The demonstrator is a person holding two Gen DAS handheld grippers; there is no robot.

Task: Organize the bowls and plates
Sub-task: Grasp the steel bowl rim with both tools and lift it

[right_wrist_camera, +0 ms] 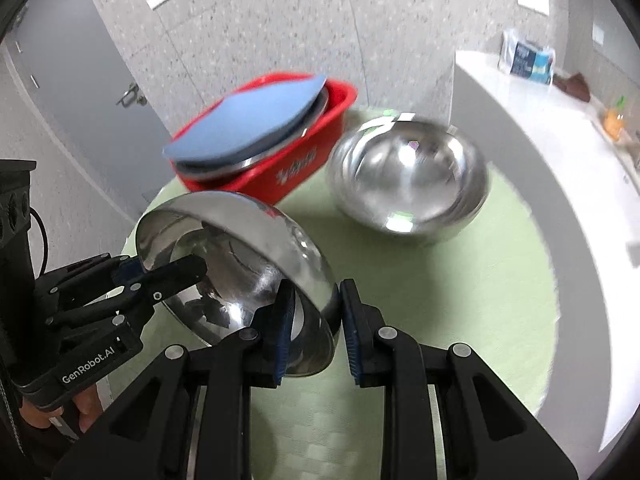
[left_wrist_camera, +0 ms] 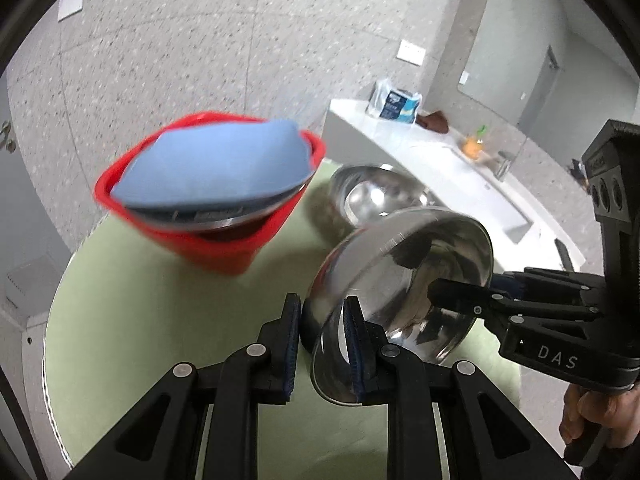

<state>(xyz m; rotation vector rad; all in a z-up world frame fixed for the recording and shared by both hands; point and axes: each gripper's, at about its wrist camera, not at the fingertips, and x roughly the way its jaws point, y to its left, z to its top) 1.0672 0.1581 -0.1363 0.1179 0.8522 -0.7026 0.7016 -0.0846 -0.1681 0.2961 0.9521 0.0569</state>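
Observation:
A shiny steel bowl is held tilted above the round green table by both grippers. My left gripper is shut on its near rim, one finger inside and one outside. My right gripper is shut on the opposite rim of the same bowl. Each gripper shows in the other's view: the right one and the left one. A second, larger steel bowl stands upright on the table. A red basin holds a blue plate over steel plates.
A white counter with a sink, a wipes pack and a bottle runs along the right. A grey door and a speckled wall stand behind the table. The green table edge curves close to the counter.

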